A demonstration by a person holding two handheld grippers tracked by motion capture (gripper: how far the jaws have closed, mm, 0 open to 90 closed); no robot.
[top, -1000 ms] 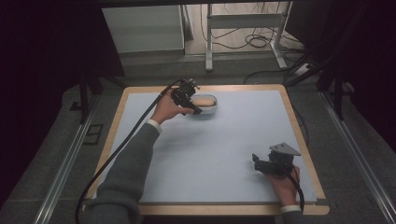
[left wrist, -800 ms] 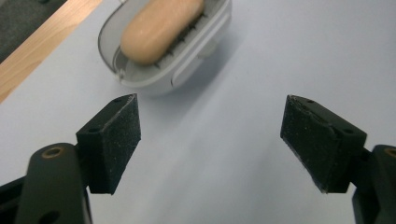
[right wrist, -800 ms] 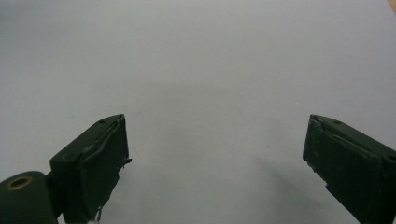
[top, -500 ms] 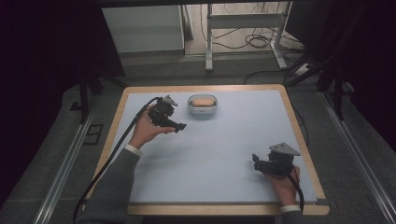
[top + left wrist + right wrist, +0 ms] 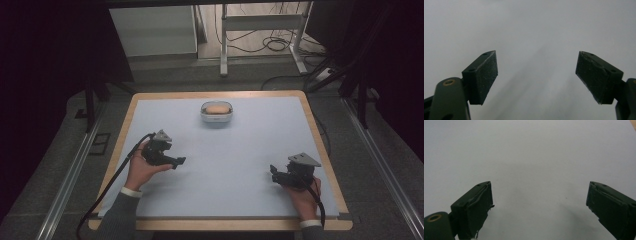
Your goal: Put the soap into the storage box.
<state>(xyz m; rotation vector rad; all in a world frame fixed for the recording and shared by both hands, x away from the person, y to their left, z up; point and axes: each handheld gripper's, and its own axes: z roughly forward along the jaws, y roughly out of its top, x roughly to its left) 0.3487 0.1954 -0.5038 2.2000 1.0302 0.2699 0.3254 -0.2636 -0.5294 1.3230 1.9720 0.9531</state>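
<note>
- Bowl: a small pale, rounded-rectangle dish holding a tan, loaf-like lump sits alone near the far edge of the table, about midway across, well apart from both grippers.
- Left gripper: held in the person's left hand low over the near-left of the mat, jaws spread wide with nothing between them; its own view looks past two black, grainy wedge-shaped pads onto bare surface.
- Right gripper: held at the near-right, jaws likewise wide apart and empty, pads scuffed at the edges.
- The table's top is a smooth, matte pale-blue mat framed in light wood.
- Judgement: both tools look parked clear of the bowl, as if in a resting stance.
</note>
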